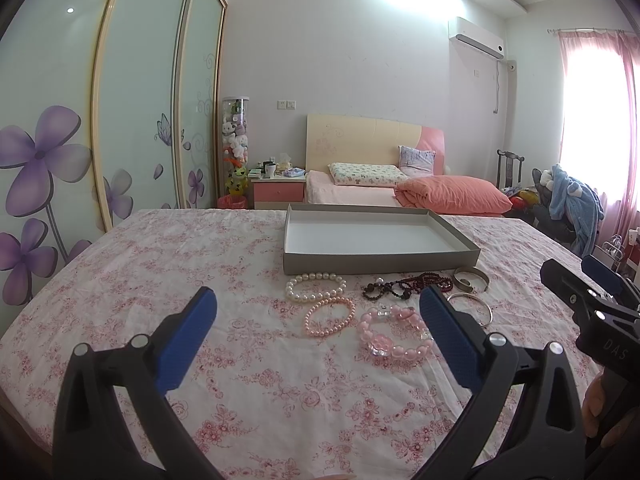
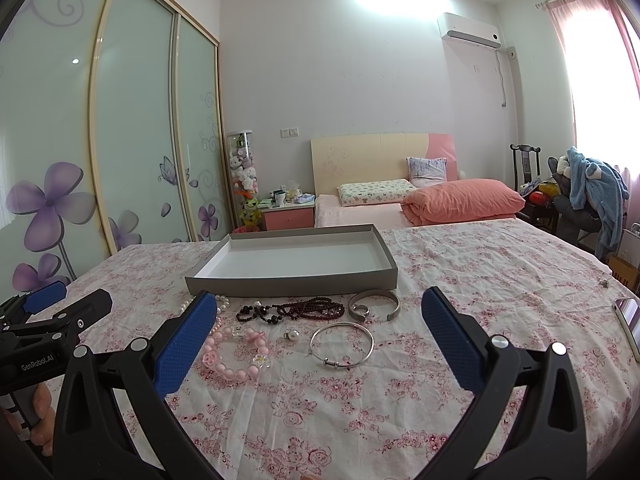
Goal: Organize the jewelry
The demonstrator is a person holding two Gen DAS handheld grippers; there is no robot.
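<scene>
A shallow grey box [image 1: 460,237] with a white, bare inside [image 2: 280,258] sits on the floral cloth. In front of it lie a white pearl bracelet [image 1: 316,287], a small pink pearl bracelet [image 1: 330,316], a chunky pink bead bracelet [image 1: 394,333] [image 2: 236,354], dark red beads [image 1: 404,285] [image 2: 292,310], a silver cuff [image 1: 472,279] [image 2: 374,306], a thin silver bangle [image 2: 342,343] and a single pearl [image 2: 293,335]. My left gripper [image 1: 318,304] is open above the cloth, short of the bracelets. My right gripper [image 2: 320,306] is open, short of the bangle.
The floral cloth covers a table [image 1: 160,280]. A phone [image 2: 632,326] lies at the right edge. A small metal item [image 2: 604,282] lies far right. Beyond stand a bed [image 1: 360,192], wardrobe doors [image 1: 120,120] and a chair with clothes [image 1: 568,200].
</scene>
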